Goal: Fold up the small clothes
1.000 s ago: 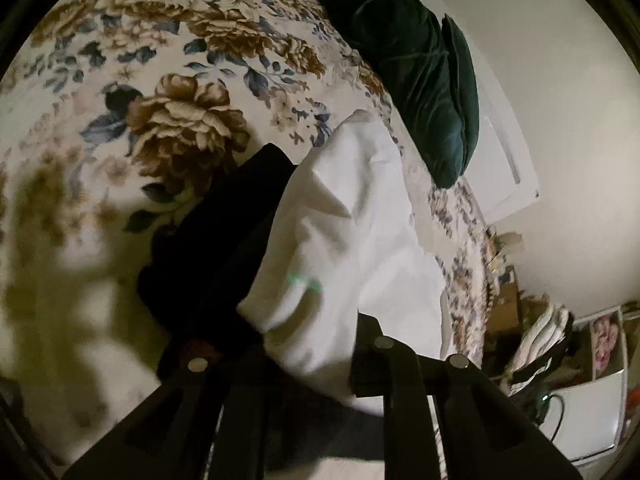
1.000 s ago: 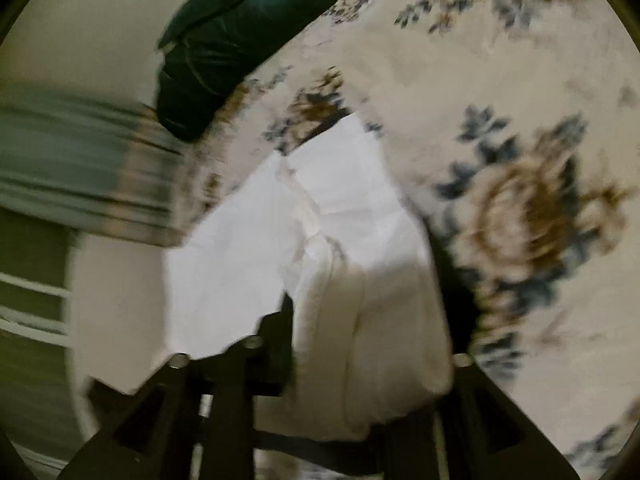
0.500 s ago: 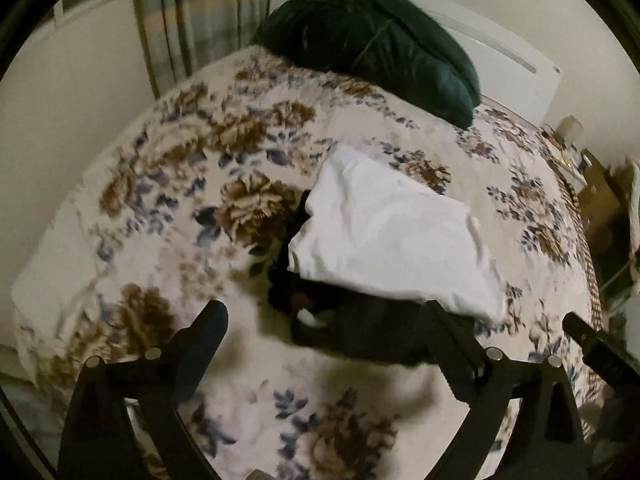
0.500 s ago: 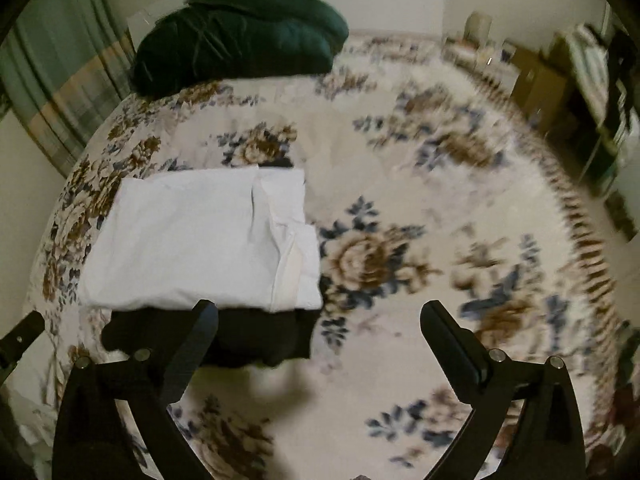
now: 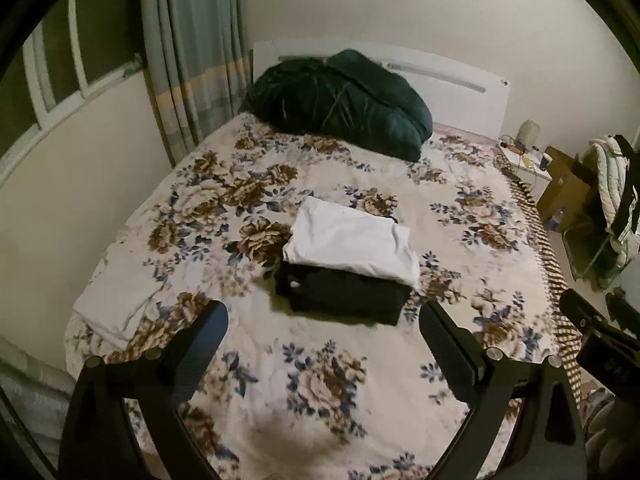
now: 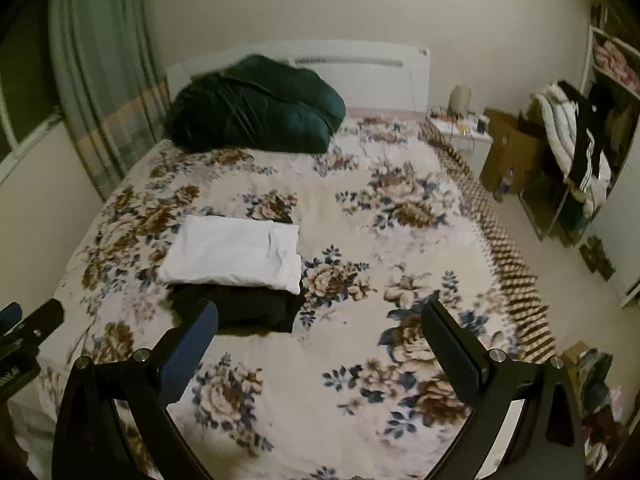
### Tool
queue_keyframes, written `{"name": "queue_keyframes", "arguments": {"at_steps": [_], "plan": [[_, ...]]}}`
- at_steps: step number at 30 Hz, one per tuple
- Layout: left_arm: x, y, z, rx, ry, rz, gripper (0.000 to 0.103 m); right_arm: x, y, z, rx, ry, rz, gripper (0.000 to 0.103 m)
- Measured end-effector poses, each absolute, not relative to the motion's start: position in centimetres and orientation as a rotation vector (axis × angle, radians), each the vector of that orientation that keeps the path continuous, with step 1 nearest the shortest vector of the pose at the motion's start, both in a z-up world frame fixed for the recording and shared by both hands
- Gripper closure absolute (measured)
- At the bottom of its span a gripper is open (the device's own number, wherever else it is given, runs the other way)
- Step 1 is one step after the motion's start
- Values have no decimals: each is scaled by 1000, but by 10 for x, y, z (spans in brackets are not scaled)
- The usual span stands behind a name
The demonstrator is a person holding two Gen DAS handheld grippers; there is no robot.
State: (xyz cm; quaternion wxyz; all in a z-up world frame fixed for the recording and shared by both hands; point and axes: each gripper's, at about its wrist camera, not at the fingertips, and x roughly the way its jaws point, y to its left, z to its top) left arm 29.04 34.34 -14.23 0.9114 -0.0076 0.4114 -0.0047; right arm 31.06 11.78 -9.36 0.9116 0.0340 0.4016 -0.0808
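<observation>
A folded white cotton garment (image 5: 352,242) lies atop a folded black garment (image 5: 344,294) mid-bed on the floral bedspread (image 5: 320,380) — long axis crosswise. Both tools hang released and empty above it: left tool (image 5: 324,336) straight before the stack, right tool (image 6: 320,332) with it ahead-left — left nearer.

Bed with floral bedspread (image 5: 328,384), cream ground, brown and blue blossoms. Dark green quilted pillow (image 5: 340,104) at the head, against the white headboard (image 5: 452,92). Striped grey-green curtain (image 5: 192,64) at left, beside the window (image 5: 56,80). Cardboard box (image 6: 512,152) and draped clothes rack (image 6: 576,148) at right.
</observation>
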Motion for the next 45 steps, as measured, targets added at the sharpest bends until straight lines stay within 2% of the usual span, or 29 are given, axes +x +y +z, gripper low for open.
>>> {"name": "queue_keyframes", "arguments": {"at_steps": [8,19,22,24,45], "plan": [[193,324,-80,8,774,-20,5,179,113,0,47,737,-122,0],[132,321,-49,11,745,-41,5,76,112,68,30,675,-121,0],[124,321,-41,22,733,-47,5,65,116,78,35,669,-116,0],[117,321,-37,39,722,-48,0,60,120,84,35,661,-107,0],[97,333,-28,33,674,-38,0,40,133,99,47,644,-111,0]]}}
